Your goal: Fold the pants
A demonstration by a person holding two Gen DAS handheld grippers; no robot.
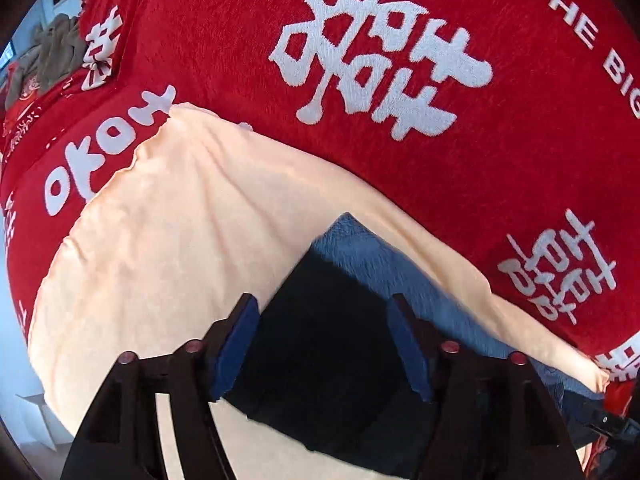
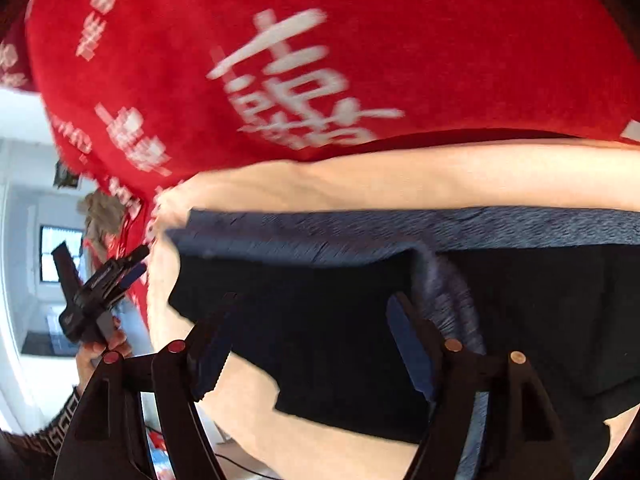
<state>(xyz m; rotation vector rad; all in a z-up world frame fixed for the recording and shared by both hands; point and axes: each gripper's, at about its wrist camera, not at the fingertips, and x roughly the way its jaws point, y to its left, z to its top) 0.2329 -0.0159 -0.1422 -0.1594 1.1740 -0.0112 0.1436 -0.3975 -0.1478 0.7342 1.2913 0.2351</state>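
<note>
**A:** I've got both wrist views up. What's your read on the left gripper (image 1: 324, 344)?

**B:** I see it angled steeply down, filling the bottom centre of its own frame. Its blue pads (image 1: 236, 344) stand apart with nothing pinched between them; only the dark fabric lies underneath. Released, I'd say.

**A:** And the pants (image 1: 328, 320)?

**B:** They're a dark bundle in the lower middle of the left view, with a blue-grey knit part (image 1: 400, 264) showing along the upper right edge of the bundle. They lie on a pale peach cloth (image 1: 180, 220), which in turn is spread over a red blanket (image 1: 240, 60) with white characters covering the top half of the frame.

**A:** My right gripper (image 2: 308, 340) shows the same layout, tilted downward at the bottom centre. Its jaws are spread too, and the dark pants (image 2: 320, 320) sit below the gap, not clamped.

**B:** The right view is motion-blurred, so I can't be sure whether the right-hand finger (image 2: 412, 344) brushes the knit fold beside it.

**A:** At the left edge of that view I can see the other gripper (image 2: 132, 268) from outside, gripped by a hand (image 2: 108, 348) with a patterned cuff (image 2: 52, 432) below it, near the corner of the peach cloth.
</note>
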